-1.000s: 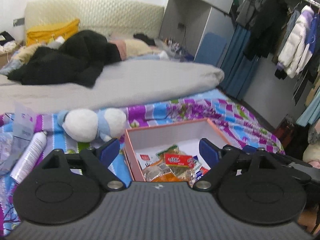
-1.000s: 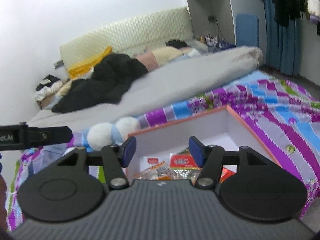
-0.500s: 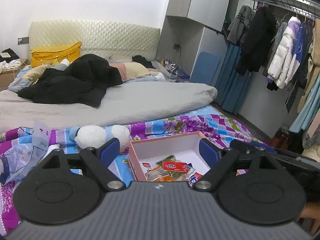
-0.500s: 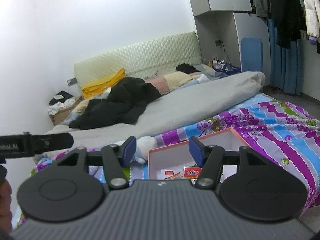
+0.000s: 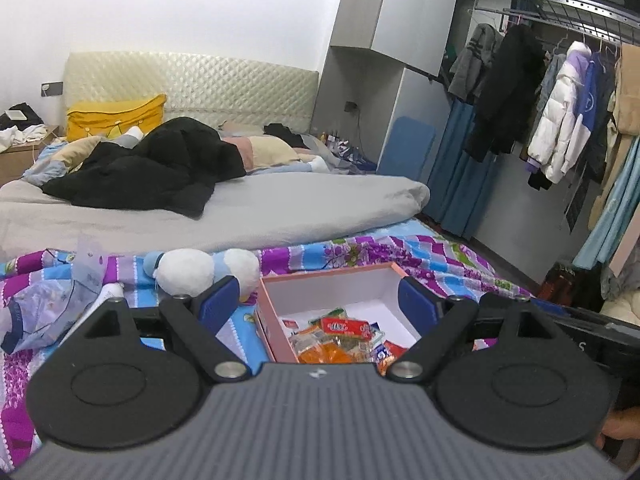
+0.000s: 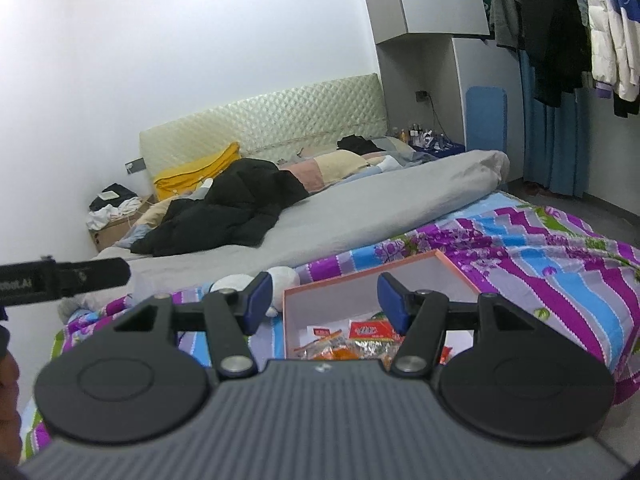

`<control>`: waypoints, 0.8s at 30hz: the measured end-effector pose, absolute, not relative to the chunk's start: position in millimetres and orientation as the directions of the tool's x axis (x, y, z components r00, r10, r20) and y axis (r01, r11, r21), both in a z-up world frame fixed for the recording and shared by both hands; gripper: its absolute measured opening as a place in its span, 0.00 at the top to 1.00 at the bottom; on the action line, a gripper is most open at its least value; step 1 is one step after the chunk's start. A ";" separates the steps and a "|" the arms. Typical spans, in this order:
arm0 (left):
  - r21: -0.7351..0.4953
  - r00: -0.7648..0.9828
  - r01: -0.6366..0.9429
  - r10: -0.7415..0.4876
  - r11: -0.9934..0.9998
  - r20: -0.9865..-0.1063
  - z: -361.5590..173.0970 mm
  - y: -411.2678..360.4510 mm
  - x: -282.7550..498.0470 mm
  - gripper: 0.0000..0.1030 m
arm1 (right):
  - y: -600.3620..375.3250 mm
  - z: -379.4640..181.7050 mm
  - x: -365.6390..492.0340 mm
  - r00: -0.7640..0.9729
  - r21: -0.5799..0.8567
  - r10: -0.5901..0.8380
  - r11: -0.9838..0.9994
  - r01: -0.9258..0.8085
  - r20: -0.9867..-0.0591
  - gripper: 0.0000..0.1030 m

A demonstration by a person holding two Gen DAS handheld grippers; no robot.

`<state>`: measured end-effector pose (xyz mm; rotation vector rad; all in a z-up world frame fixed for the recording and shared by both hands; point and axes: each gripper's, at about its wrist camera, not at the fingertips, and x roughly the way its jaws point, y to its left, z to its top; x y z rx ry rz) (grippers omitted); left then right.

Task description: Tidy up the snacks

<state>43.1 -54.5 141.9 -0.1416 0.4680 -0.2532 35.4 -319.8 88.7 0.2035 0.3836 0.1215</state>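
Observation:
A pink-rimmed open box point(image 5: 332, 276) with a white inside lies on the patterned blanket and holds several snack packets point(image 5: 344, 328), red and orange among them. It also shows in the right wrist view point(image 6: 360, 280) with the packets point(image 6: 360, 330). My left gripper point(image 5: 318, 300) is open and empty, held well above and short of the box. My right gripper point(image 6: 324, 300) is open and empty too, also raised back from the box. Part of the left gripper's body point(image 6: 60, 278) shows at the left of the right wrist view.
A white and blue plush toy point(image 5: 200, 270) lies left of the box. A clear plastic bag point(image 5: 52, 300) lies further left. A grey duvet point(image 5: 280, 204) with black clothing point(image 5: 152, 164) lies behind. Clothes point(image 5: 560, 120) hang on a rack at right.
Both grippers have risen and pulled back from the box, so it looks smaller and lower in view. Both stay open and empty.

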 end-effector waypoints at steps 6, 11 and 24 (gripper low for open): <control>-0.183 0.847 0.196 -0.260 0.963 -0.463 119.3 -58.3 33.1 0.13 | -318.8 70.6 25.9 0.908 0.222 0.154 0.973 -0.069 -0.390 0.41; -0.175 0.831 0.184 -0.248 0.967 -0.498 99.5 -60.1 29.1 0.13 | -319.4 58.0 15.9 0.898 0.223 0.149 0.973 -0.058 -0.415 0.41; -0.184 0.816 0.170 -0.243 0.968 -0.524 85.9 -59.4 33.2 0.13 | -320.8 40.1 10.0 0.888 0.234 0.141 0.972 -0.039 -0.438 0.41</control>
